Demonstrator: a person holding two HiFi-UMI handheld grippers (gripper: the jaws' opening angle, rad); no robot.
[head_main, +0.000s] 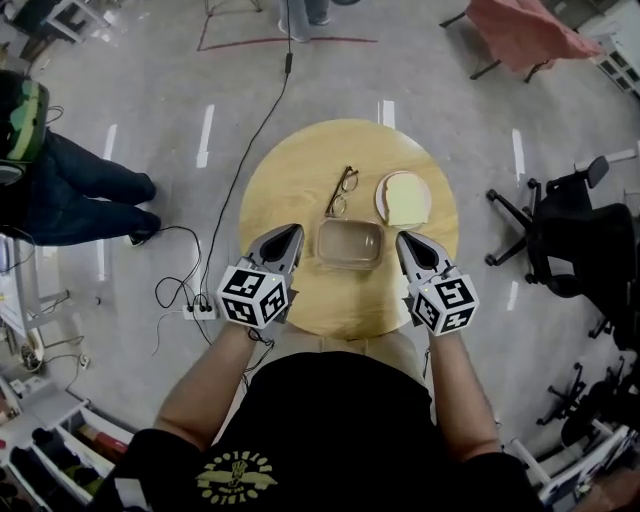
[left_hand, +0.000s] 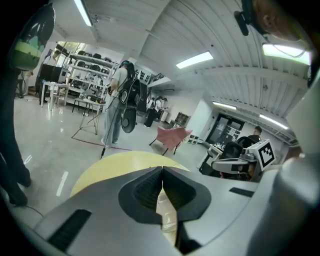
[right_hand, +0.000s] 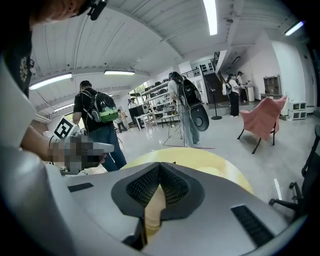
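A round wooden table (head_main: 290, 170) holds a clear shallow container (head_main: 349, 243), a pair of glasses (head_main: 341, 191) and a slice of bread on a small plate (head_main: 404, 198). My left gripper (head_main: 291, 235) hovers just left of the container, jaws shut with nothing between them. My right gripper (head_main: 404, 241) sits just right of the container, also shut and empty. In the left gripper view the jaw tips (left_hand: 162, 170) meet over the table (left_hand: 105, 167). The right gripper view shows the tips (right_hand: 159, 165) closed above the table (right_hand: 220, 165).
A person in dark trousers (head_main: 70, 190) stands at the left. A cable (head_main: 245, 150) and power strip (head_main: 200, 310) lie on the floor. A black office chair (head_main: 575, 235) stands right, a pink chair (head_main: 525, 35) at the back right, shelving at the lower corners.
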